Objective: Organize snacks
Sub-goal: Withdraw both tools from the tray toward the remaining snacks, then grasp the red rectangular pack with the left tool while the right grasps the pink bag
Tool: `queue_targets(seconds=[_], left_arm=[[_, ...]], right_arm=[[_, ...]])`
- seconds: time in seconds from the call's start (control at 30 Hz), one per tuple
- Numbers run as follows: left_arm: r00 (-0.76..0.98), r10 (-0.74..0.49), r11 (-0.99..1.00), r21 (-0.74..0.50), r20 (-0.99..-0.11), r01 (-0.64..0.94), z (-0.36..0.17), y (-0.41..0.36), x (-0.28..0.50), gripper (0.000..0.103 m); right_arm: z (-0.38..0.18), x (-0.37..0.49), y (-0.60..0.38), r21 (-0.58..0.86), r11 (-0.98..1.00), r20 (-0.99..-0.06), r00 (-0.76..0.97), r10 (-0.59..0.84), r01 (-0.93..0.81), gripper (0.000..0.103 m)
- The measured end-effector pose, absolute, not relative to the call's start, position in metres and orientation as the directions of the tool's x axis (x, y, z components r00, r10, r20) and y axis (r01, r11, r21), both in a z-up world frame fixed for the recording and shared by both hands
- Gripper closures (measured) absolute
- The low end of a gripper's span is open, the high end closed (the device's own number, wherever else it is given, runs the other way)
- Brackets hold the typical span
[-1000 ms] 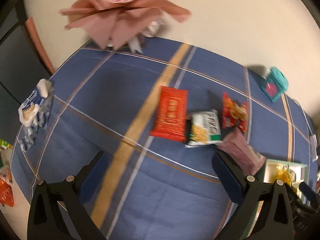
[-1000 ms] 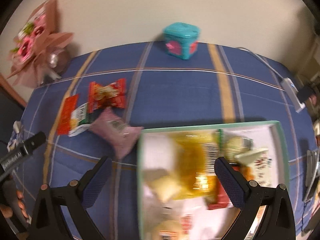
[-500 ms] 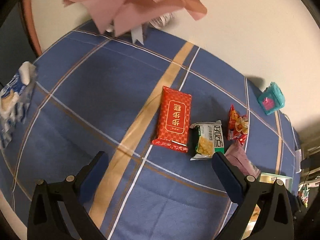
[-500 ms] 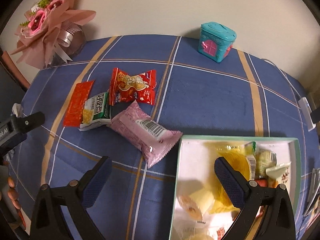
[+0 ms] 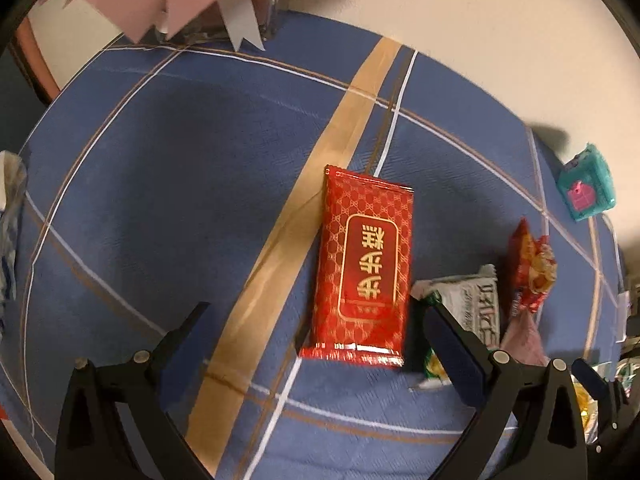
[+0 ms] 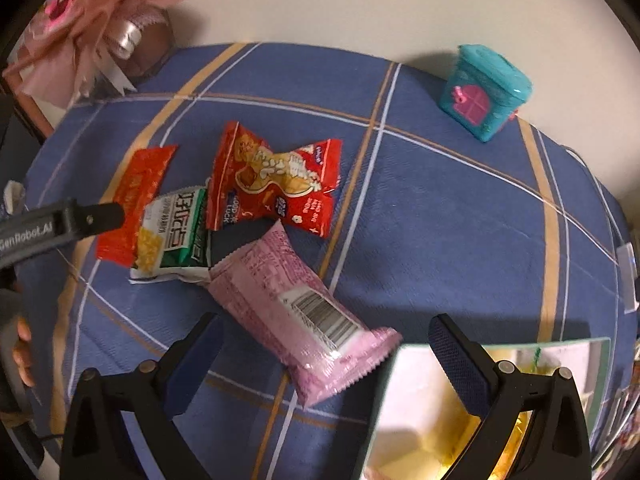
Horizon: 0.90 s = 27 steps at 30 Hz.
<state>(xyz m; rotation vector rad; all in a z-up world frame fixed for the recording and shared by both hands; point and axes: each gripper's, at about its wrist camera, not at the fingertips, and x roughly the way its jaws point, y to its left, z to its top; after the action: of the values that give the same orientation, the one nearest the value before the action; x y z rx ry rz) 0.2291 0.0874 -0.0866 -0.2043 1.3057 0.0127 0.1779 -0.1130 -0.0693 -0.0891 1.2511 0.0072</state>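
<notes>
My left gripper (image 5: 316, 344) is open, its jaws on either side of the near end of a flat red packet with gold print (image 5: 362, 264), which lies on the blue checked cloth. Right of it lie a white-green packet (image 5: 474, 306) and a red wrapped snack (image 5: 530, 270). My right gripper (image 6: 324, 356) is open just above a pink packet (image 6: 298, 308). The right wrist view also shows the red packet (image 6: 134, 196), the white-green packet (image 6: 172, 238), the red wrapped snack (image 6: 276, 184) and the left gripper (image 6: 84, 220) reaching over them. A green-rimmed box (image 6: 504, 346) holding snacks sits at lower right.
A teal toy house (image 6: 484, 92) stands at the back right by the wall; it also shows in the left wrist view (image 5: 586, 186). A pink bouquet (image 6: 92, 28) stands at the back left. A blue-white packet (image 5: 10, 216) lies at the table's left edge.
Both grippers moved forward and lower toward the snacks. The left one closed in on the red packet, the right one on the pink packet, and the box slid to the lower right of its view.
</notes>
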Motion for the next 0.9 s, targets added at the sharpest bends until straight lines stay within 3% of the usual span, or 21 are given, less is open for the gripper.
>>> queue_targets(seconds=[0.37, 0.5, 0.7, 0.83, 0.9], left_arm=[[0.25, -0.038, 0.991, -0.068, -0.968, -0.112, -0.103, 0.071, 0.248, 0.003], [0.268, 0.009, 0.993, -0.023, -0.963, -0.115, -0.1, 0.07, 0.249, 0.02], [0.288, 0.029, 0.993, -0.006, -0.957, -0.122, -0.093, 0.073, 0.249, 0.052], [0.292, 0.02, 0.99, -0.022, -0.956, -0.137, -0.088, 0.078, 0.243, 0.056], [0.294, 0.017, 0.989, -0.028, -0.956, -0.147, -0.087, 0.081, 0.237, 0.056]], right_arm=[[-0.098, 0.193, -0.103, -0.096, 0.991, -0.954, 0.293, -0.064, -0.096, 0.005], [-0.099, 0.195, -0.109, -0.083, 0.994, -0.951, 0.303, -0.057, -0.073, 0.009], [-0.094, 0.191, -0.12, -0.034, 0.998, -0.944, 0.329, -0.016, -0.05, 0.029], [-0.089, 0.189, -0.121, -0.004, 0.999, -0.937, 0.35, 0.014, -0.051, 0.052], [-0.085, 0.187, -0.12, 0.005, 0.999, -0.935, 0.353, 0.023, -0.053, 0.057]])
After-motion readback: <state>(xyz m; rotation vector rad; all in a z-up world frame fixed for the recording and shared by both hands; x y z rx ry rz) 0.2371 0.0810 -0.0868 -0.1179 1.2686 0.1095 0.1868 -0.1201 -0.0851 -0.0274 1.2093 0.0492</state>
